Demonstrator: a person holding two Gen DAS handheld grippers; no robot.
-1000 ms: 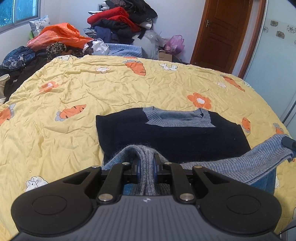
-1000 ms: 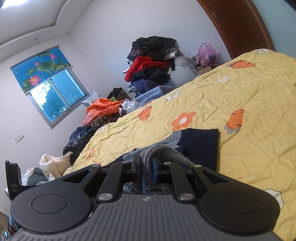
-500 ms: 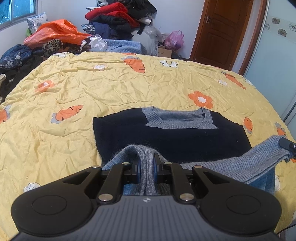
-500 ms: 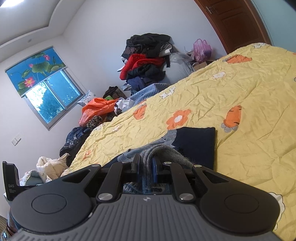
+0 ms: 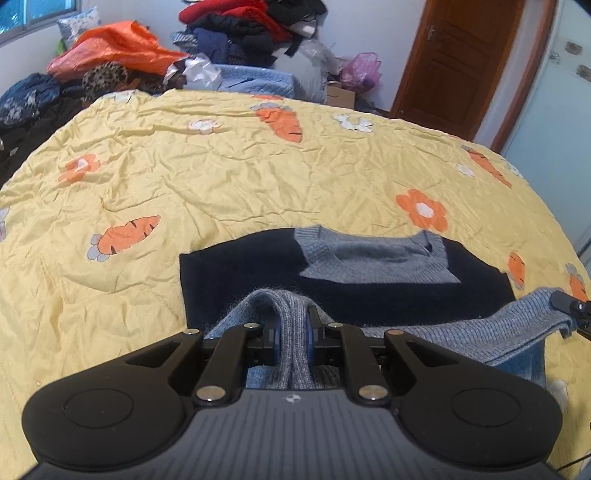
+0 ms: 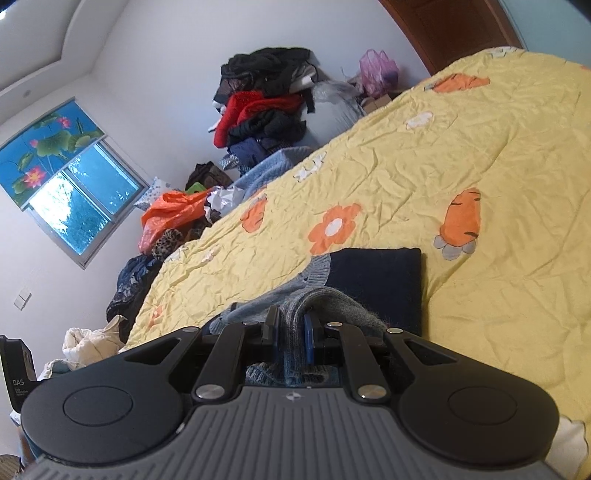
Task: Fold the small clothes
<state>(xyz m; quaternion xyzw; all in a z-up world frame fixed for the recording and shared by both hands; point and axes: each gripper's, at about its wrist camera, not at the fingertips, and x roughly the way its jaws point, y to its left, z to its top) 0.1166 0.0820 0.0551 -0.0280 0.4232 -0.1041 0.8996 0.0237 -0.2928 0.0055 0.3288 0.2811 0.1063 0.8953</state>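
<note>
A small navy sweater (image 5: 369, 291) with a grey-blue knit collar (image 5: 373, 254) lies on the yellow bedspread (image 5: 221, 184). Its grey-blue hem (image 5: 461, 332) is lifted off the bed. My left gripper (image 5: 293, 328) is shut on the left corner of that hem. My right gripper (image 6: 290, 336) is shut on the other hem corner; its tip shows at the right edge of the left wrist view (image 5: 570, 304). The hem hangs stretched between both grippers above the sweater's lower part. The sweater's navy body (image 6: 376, 277) shows in the right wrist view.
A tall pile of clothes (image 5: 243, 26) and an orange bag (image 5: 114, 48) stand past the far edge of the bed. A brown door (image 5: 458, 59) is at the back right. A window (image 6: 77, 206) is on the left wall.
Both grippers have carried the held hem a little forward over the sweater toward the collar. Both stay shut on the hem.
</note>
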